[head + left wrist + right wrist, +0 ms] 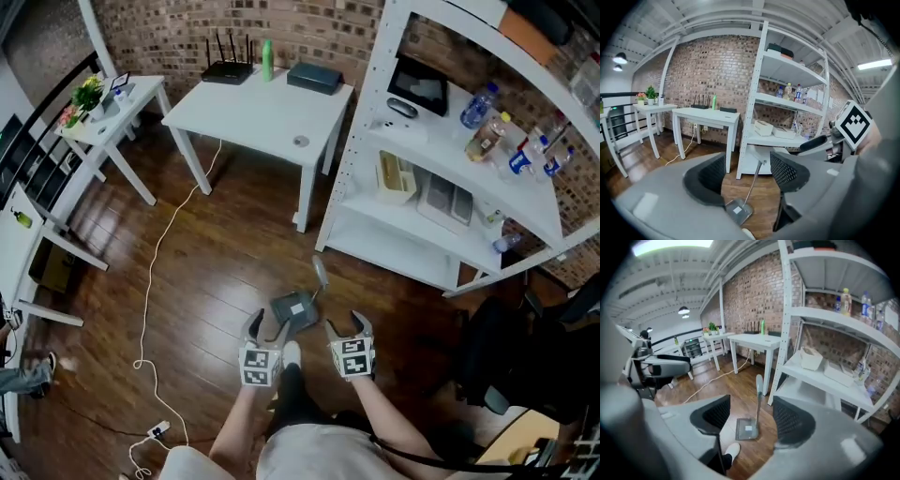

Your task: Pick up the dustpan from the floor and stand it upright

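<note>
The grey dustpan [294, 308] stands on the wooden floor with its long handle [321, 274] rising toward the white shelving. Nothing touches it. My left gripper [267, 329] hovers just left of the pan and my right gripper [348, 326] just right of it, both nearer to me. In the left gripper view the pan [738, 209] and its handle [757, 176] show far below, between the open jaws of the left gripper [747, 176]. In the right gripper view the right gripper [750, 416] is open too, with the pan [747, 429] down on the floor beyond it. Both grippers are empty.
White shelving [441, 202] with bottles and boxes stands right behind the dustpan. A white table [262, 117] is at the back, and a white cable [150, 281] runs across the floor to the left. My shoe [292, 353] is next to the pan. A dark chair [511, 361] is at the right.
</note>
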{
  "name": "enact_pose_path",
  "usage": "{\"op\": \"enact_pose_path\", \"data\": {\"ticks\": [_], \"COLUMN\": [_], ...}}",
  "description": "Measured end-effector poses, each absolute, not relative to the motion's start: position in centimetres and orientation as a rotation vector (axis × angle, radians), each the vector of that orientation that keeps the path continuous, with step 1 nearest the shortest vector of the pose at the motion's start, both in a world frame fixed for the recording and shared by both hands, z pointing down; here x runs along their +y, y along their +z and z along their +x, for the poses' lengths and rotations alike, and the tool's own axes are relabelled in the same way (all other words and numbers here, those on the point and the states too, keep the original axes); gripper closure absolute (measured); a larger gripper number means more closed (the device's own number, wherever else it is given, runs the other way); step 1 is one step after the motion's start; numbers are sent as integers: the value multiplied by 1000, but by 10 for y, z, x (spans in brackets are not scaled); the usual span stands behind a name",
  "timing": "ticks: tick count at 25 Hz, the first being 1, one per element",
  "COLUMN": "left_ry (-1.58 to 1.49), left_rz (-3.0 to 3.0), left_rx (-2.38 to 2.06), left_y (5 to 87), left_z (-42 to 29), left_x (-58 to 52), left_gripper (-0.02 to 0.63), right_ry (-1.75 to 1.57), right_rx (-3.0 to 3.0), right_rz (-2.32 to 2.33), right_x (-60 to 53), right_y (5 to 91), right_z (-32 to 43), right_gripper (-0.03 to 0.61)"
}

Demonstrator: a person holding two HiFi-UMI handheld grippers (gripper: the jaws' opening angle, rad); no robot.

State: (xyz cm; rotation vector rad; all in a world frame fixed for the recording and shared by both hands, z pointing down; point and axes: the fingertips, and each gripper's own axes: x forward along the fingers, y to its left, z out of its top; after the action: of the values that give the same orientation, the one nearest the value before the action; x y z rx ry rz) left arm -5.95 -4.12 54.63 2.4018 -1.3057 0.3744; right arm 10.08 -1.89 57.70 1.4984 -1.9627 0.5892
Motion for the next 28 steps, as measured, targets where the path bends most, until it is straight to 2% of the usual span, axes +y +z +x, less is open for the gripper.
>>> {"op": "enact_pose_path", "data": {"ticks": [4,9,13,16,22,26,28], "left_ry": [292,212,228,220,111,49,14], "left_rz": [2529,2625,2573,2545,2627,2682,2666], "left_rx": [-1335,-1416,-1365,-1430,-1612,-1729,-1766], "left_y": [488,423,418,391,312,288,287], "left_z": [-15,33,60,36,-7,-36,-56], "left_x": [11,141,271,318,335,337,345], "left_gripper": [310,311,287,282,282,275,273], "right_ry": [461,368,386,326,112,-263,-296], "right_rx": [-2116,-2276,-2338,-2411,-2475,-2413,-2417], "right_rz": [1601,1744,1736,1680,1691,1602,1581], "right_x": [52,171,266,303,326,334,340], "right_y": [517,449,432,402,316,281,280], "right_z": [125,159,173,159,139,102,78], "right_gripper": [314,314,257,233,233,233,233]}}
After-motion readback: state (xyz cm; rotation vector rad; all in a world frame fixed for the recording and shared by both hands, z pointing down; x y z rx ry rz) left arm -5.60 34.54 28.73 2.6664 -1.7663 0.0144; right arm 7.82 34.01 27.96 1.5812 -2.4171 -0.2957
